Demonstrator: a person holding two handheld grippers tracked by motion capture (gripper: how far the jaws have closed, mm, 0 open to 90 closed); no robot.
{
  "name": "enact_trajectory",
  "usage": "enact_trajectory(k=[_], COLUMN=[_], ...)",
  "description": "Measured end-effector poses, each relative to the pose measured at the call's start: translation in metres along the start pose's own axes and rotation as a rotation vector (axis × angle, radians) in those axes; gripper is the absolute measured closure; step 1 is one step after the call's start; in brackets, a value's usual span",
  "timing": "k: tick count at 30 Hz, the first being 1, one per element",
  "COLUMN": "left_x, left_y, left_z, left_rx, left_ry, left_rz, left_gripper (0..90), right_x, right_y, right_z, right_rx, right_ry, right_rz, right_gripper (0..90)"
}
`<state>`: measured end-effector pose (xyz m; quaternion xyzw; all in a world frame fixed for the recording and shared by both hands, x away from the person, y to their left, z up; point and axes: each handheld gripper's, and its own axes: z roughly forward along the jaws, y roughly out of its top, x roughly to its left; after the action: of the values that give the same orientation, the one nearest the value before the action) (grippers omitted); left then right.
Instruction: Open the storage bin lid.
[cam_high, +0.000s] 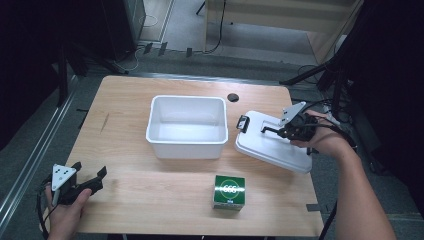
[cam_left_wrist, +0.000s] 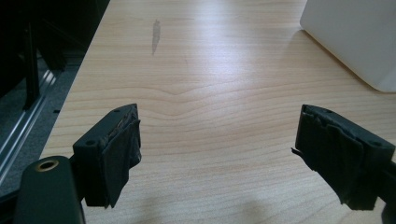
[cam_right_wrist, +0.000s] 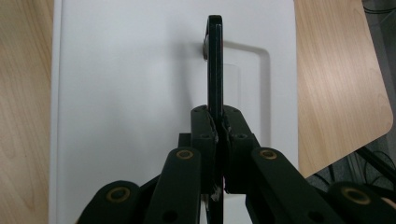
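A white lid (cam_high: 267, 146) lies aslant near the table's right edge, with a black latch (cam_high: 242, 123) at its left end. My right gripper (cam_high: 270, 130) is shut on the lid's thin black handle (cam_right_wrist: 215, 60), which stands on edge between the pads of the right gripper (cam_right_wrist: 218, 120). An open white bin (cam_high: 186, 99) with nothing in it sits mid-table, left of the lid. At the front left corner my left gripper (cam_high: 91, 170) rests open just above bare wood. Nothing lies between the spread jaws of the left gripper (cam_left_wrist: 217, 140), and the bin's corner (cam_left_wrist: 355, 37) stands beyond them.
A green box (cam_high: 229, 191) with a white round mark stands near the front edge, right of centre. A dark round hole (cam_high: 233, 97) marks the tabletop behind the bin. Dark stands and cables crowd the floor beyond the right edge.
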<state>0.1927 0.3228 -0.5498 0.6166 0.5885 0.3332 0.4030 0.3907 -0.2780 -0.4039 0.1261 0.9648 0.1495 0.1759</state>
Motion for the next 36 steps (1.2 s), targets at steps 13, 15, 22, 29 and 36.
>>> enact_trajectory(k=[13, 15, 22, 29, 36], left_x=[-0.001, -0.001, 0.0, 0.0, 0.001], left_y=[0.0, 0.0, 0.0, 0.0, 0.0], left_z=[0.0, 0.0, 0.0, 0.0, 0.0], left_rx=[0.002, 0.003, 0.001, -0.002, -0.004], left_ry=[0.001, 0.002, 0.0, 0.001, -0.007], left_rz=[0.0, 0.001, 0.0, -0.001, -0.007], left_gripper=[14.8, 14.8, 14.7, 14.7, 14.8], right_x=[0.007, 0.007, 0.011, 0.015, 0.016], right_y=[-0.014, -0.015, -0.015, -0.017, -0.019], right_z=[0.028, 0.03, 0.04, 0.049, 0.055], right_rx=[0.011, 0.013, 0.027, 0.032, 0.0], right_ry=[0.003, 0.003, -0.004, -0.007, -0.009], right_rz=[0.032, 0.036, 0.029, 0.037, 0.059], right_gripper=[86.0, 86.0, 86.0, 86.0, 86.0])
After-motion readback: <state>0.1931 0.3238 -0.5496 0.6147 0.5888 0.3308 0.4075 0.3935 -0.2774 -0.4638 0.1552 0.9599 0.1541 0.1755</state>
